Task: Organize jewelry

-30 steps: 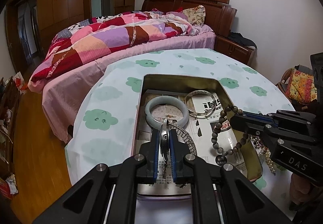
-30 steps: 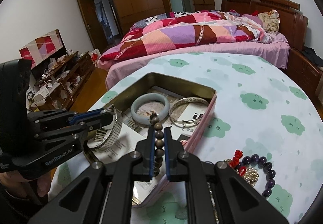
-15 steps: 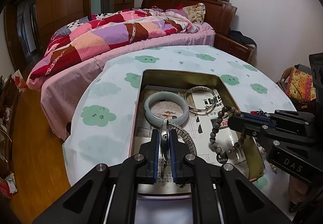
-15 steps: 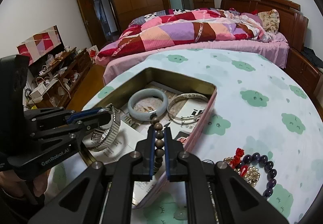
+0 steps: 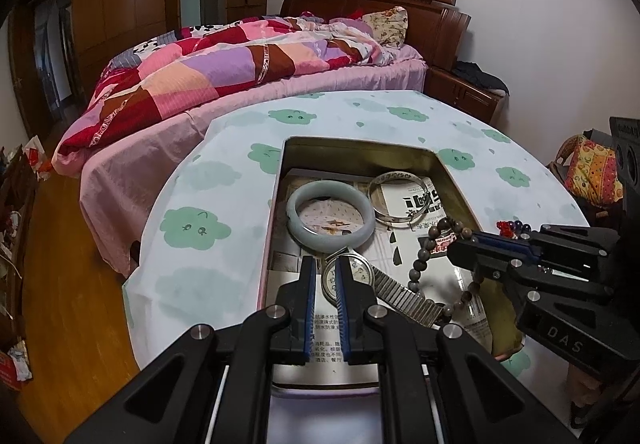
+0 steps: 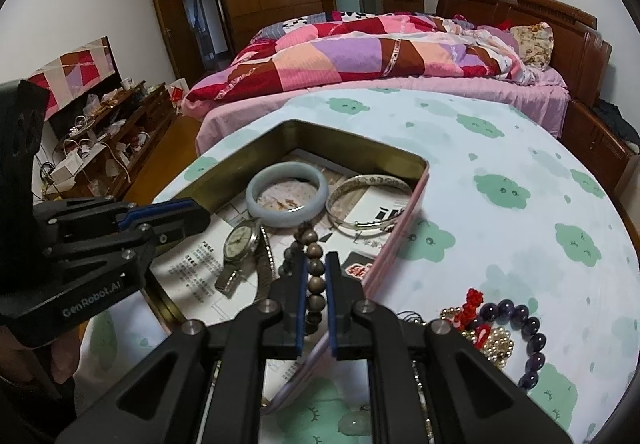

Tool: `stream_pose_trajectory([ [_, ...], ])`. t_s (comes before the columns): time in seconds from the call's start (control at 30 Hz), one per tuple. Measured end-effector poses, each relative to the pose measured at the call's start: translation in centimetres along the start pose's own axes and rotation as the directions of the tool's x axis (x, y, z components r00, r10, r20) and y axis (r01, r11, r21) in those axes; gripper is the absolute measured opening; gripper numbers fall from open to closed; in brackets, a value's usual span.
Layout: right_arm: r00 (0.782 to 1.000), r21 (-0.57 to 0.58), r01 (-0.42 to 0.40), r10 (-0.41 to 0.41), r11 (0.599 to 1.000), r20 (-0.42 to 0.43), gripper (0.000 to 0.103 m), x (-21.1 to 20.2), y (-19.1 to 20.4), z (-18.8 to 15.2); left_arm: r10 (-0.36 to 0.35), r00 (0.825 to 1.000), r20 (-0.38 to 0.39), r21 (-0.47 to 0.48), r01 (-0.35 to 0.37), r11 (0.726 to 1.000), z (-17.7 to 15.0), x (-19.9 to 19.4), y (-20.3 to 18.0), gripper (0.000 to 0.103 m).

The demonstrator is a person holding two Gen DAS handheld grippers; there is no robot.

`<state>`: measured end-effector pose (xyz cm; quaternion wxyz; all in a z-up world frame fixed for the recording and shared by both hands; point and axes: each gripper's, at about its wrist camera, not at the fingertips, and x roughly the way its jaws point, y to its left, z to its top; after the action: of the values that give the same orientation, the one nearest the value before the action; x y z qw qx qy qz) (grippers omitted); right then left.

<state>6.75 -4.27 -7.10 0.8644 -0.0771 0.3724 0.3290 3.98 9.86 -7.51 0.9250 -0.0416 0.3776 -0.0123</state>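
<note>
**Jewelry lowered into the tin**

Left wrist view: a watch [image 5: 347, 276] is clamped in the left gripper [image 5: 323, 280] over the tin [image 5: 460, 188]; it should be laid flat before release.

Right wrist view: a bead bracelet [image 6: 314, 264] is clamped in the right gripper [image 6: 316, 276], inside the tin's near edge.

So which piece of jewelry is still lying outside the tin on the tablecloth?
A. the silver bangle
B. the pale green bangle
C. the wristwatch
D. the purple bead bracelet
D: the purple bead bracelet lies on the tablecloth beside the tin, while the others are inside it.
</note>
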Motion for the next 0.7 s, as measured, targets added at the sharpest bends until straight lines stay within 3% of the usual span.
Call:
stream_pose_trajectory([
  [0.13,1.0,-0.001,-0.002,0.002,1.0,-0.006,0.012,0.0,0.1,0.1,0.012,1.0,0.002,-0.011,-0.012,1.0,0.2,-0.5,0.2,0.01],
  [0.17,1.0,-0.002,-0.003,0.003,1.0,-0.009,0.015,0.0,0.2,0.1,0.017,1.0,0.005,-0.016,-0.017,1.0,0.3,-0.6,0.3,0.014],
  [0.2,1.0,-0.004,-0.007,0.007,1.0,-0.012,0.02,0.0,0.3,0.1,0.021,1.0,0.009,-0.019,-0.021,1.0,0.4,-0.9,0.4,0.027],
  [0.23,1.0,-0.006,-0.013,0.013,1.0,-0.011,0.024,-0.1,0.4,0.1,0.019,1.0,0.016,-0.022,-0.018,1.0,0.5,-1.2,0.4,0.029],
  [0.3,1.0,-0.015,-0.014,0.014,1.0,0.001,0.041,-0.5,0.8,0.0,0.012,0.999,0.031,-0.027,-0.011,1.0,0.6,-1.9,0.5,0.049],
  [0.37,1.0,-0.026,-0.004,0.004,1.0,0.016,0.049,-1.0,1.3,0.0,0.049,0.997,0.057,-0.016,-0.048,0.999,0.6,-2.8,0.5,0.061],
  [0.5,1.0,-0.013,-0.001,0.001,1.0,0.02,0.05,-1.3,1.2,-0.2,0.059,0.995,0.079,-0.03,-0.057,0.998,0.9,-4.0,1.2,0.061],
  [0.57,1.0,-0.01,0.014,-0.014,1.0,0.02,0.055,-1.5,1.2,-0.1,0.069,0.995,0.079,-0.036,-0.066,0.997,1.0,-4.2,1.5,0.061],
  [0.7,0.999,-0.006,0.033,-0.033,0.999,0.024,0.06,-2.2,1.0,-0.4,0.047,0.998,0.038,-0.072,-0.045,0.996,0.8,-3.7,1.8,0.061],
])
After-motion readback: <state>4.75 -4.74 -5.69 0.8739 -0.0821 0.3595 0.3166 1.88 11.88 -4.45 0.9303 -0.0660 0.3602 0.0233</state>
